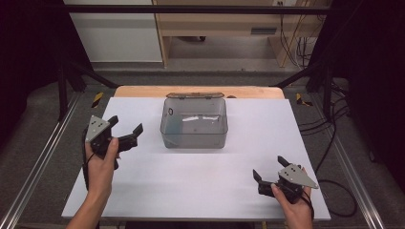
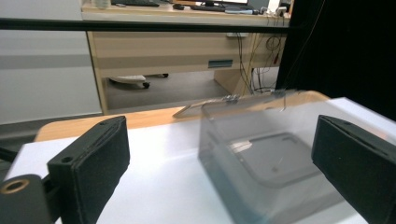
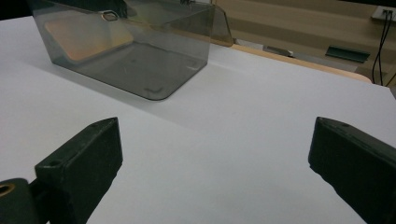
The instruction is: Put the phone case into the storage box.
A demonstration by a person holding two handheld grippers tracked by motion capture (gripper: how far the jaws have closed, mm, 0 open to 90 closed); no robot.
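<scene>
A: Where does the smoky-grey clear plastic box point(image 1: 194, 123) sit for us?

B: Toward the far middle of the white tabletop point(image 1: 200, 176), open side up, nothing inside it that we can see. Its lid point(image 1: 194, 95) is folded back behind the far rim, over the strip of wooden table edge point(image 1: 143, 90).

A: And which of our grippers is closer?

B: The left gripper point(image 1: 125, 130). It hovers just off the box's left wall, jaws pointing right and slightly away from us. In the left gripper view the box point(image 2: 261, 154) fills the right half of the gap between the jaws, near corner toward us, so we judge the wall lies ahead and to the right of the fingers.

A: The right one?

B: The right gripper point(image 1: 268, 168) is low near the front right corner of the tabletop, well apart from the box. In the right gripper view the box point(image 3: 126, 51) lies far ahead and to the upper left, with bare white surface between.

A: Finger state?

B: Both sets are spread wide, holding nothing.

A: Long axis?

B: The box runs a little longer left to right than front to back, so its short side walls face our two hands.

A: Anything in the way?

B: Nothing stands between either gripper and the box. The black frame rails point(image 1: 43, 157) and the cables point(image 1: 334, 143) lie off the tabletop's sides.
</scene>
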